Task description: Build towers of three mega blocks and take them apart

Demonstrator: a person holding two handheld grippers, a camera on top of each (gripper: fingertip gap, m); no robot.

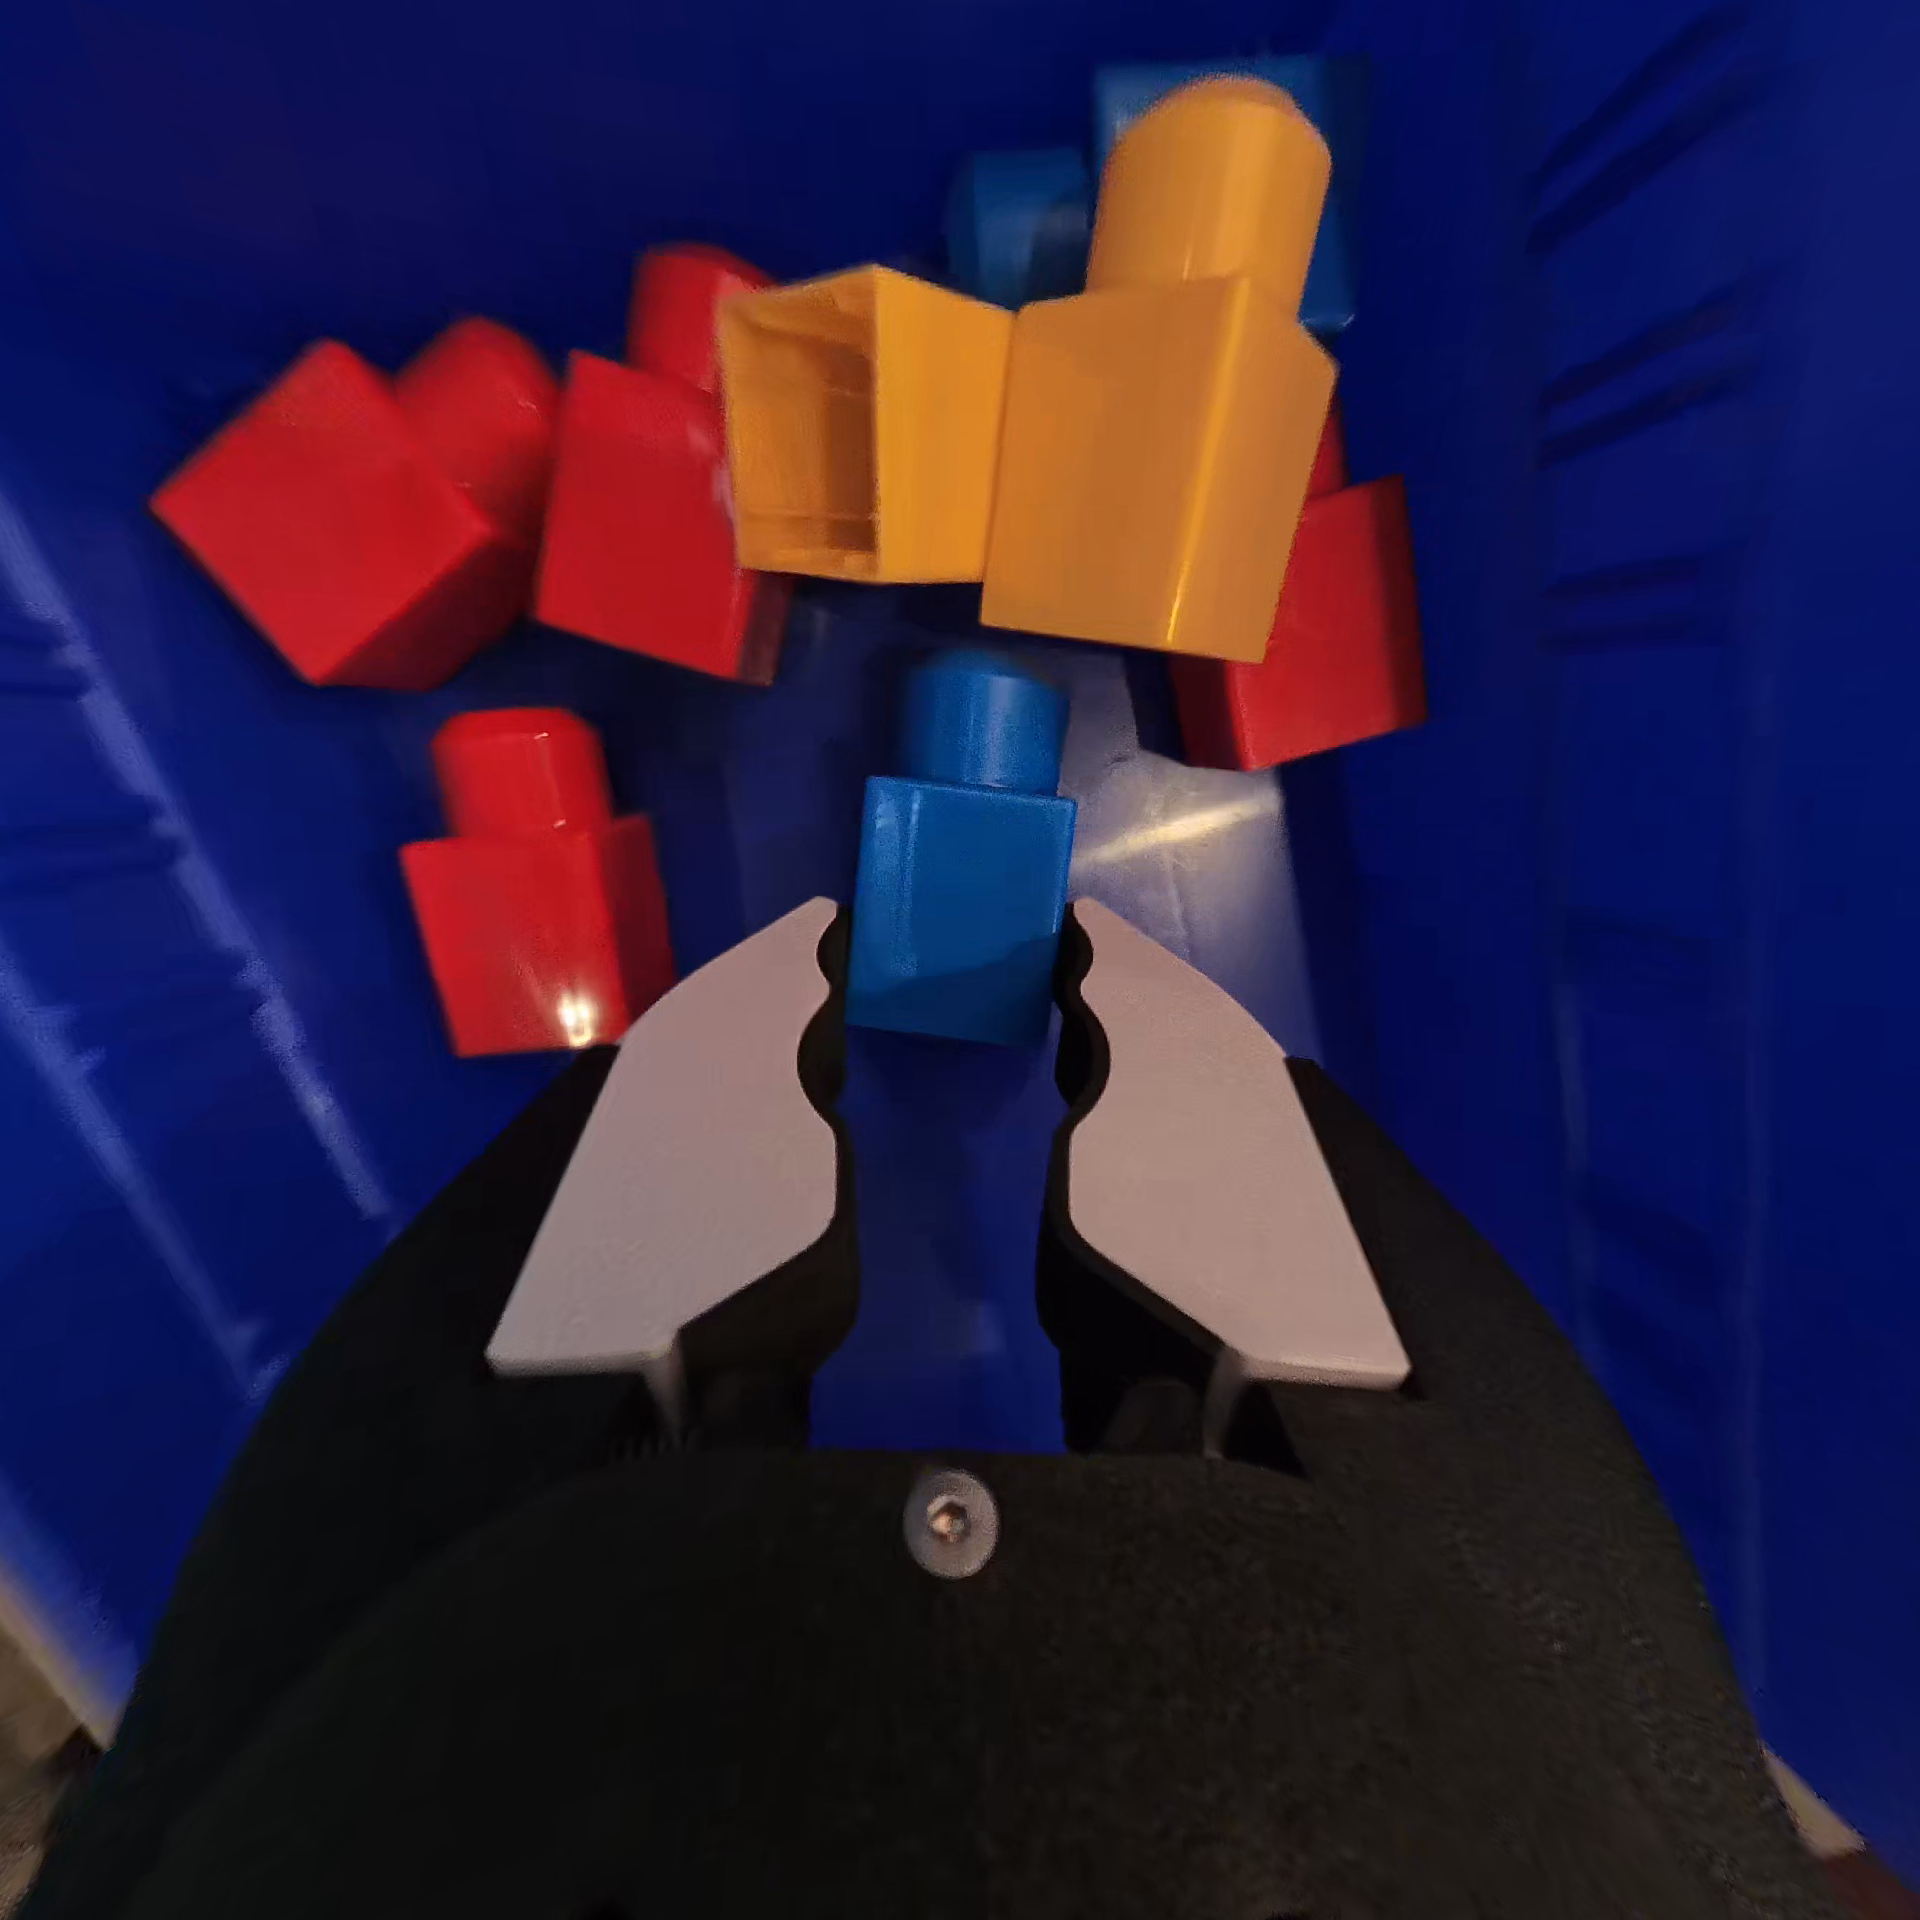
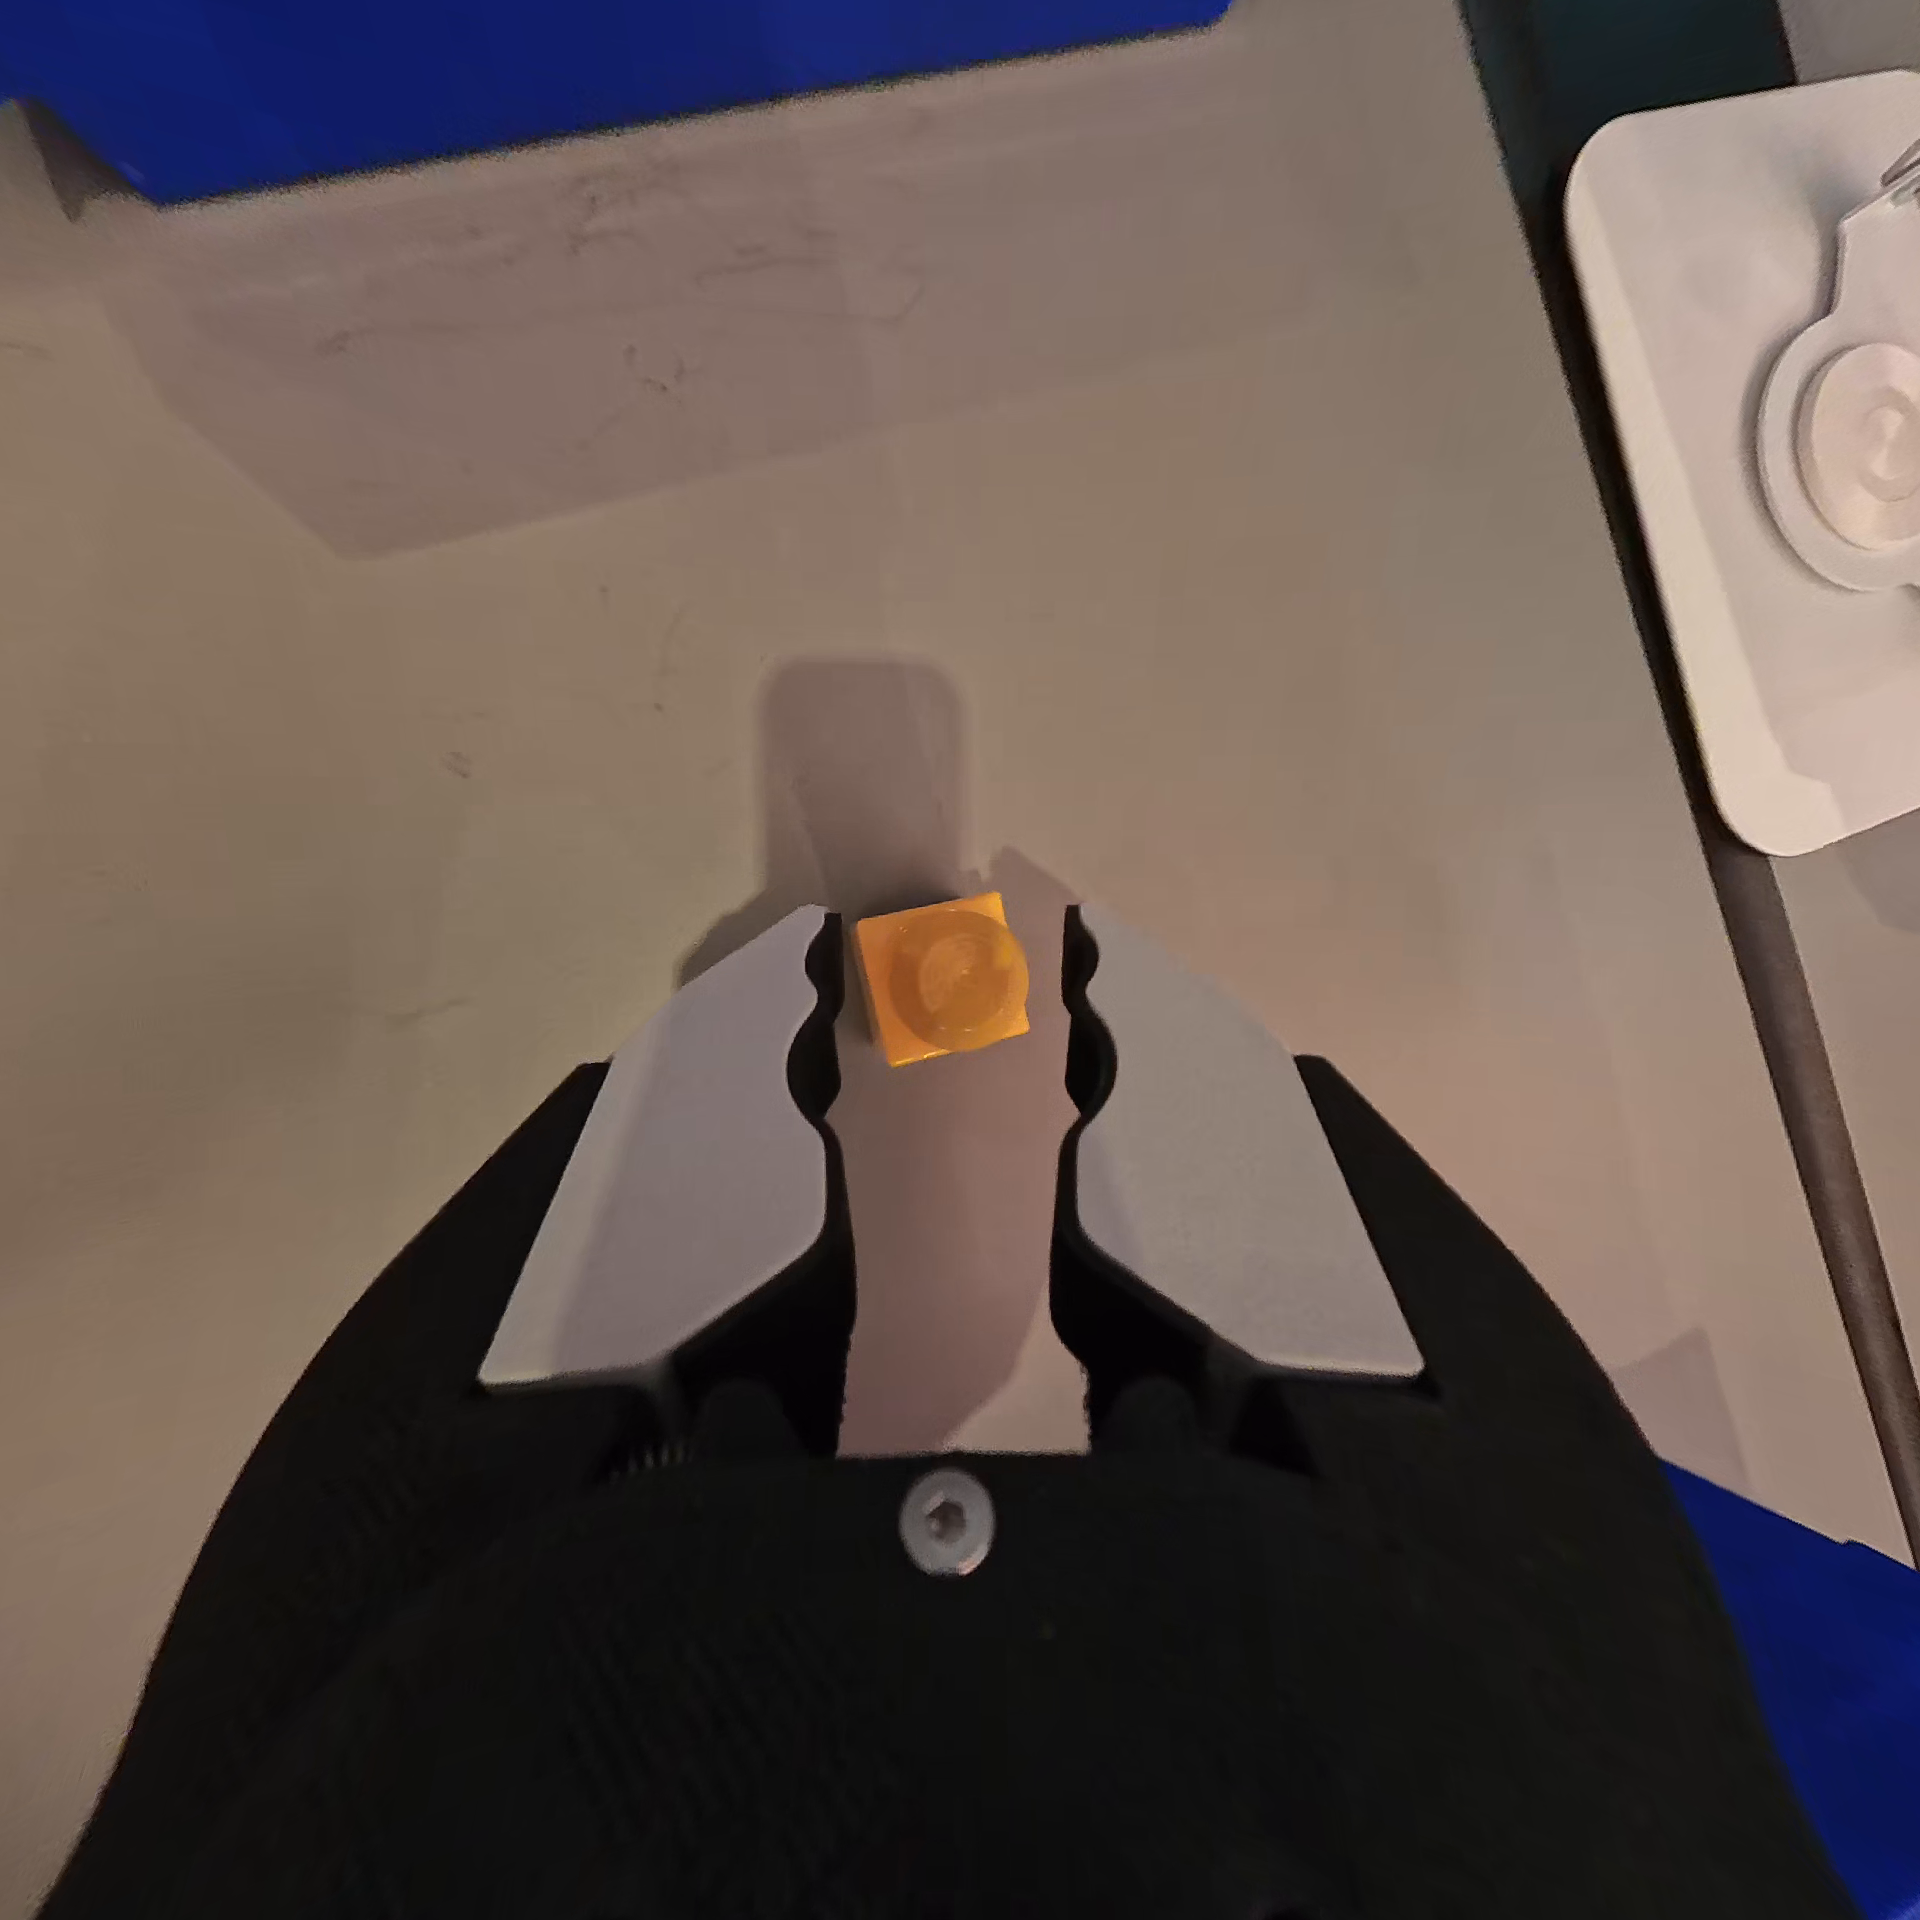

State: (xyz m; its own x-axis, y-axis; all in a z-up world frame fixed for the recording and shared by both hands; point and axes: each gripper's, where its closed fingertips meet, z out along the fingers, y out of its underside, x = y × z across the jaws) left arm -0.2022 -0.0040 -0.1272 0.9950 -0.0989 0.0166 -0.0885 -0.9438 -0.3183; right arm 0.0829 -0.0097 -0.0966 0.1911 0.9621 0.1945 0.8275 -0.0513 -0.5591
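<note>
In the left wrist view my left gripper [image 1: 956, 935] is inside a blue bin [image 1: 1662, 727], shut on a blue mega block [image 1: 961, 894]. Both pads press its sides and its stud points away from me. Several red blocks [image 1: 613, 520] and two orange blocks [image 1: 1132, 457] lie loose in the bin beyond it. In the right wrist view my right gripper [image 2: 948, 956] is open above the grey table [image 2: 416, 727]. An orange block [image 2: 940, 987] stands stud-up on the table between the fingers, with a gap to each pad.
More blue blocks [image 1: 1018, 218] lie at the bin's far end. The bin's rim [image 2: 416, 83] shows at the top of the right wrist view. A white moulded holder [image 2: 1714, 468] sits at the right past a dark seam in the table. The grippers' ends are close to 30 cm from one another.
</note>
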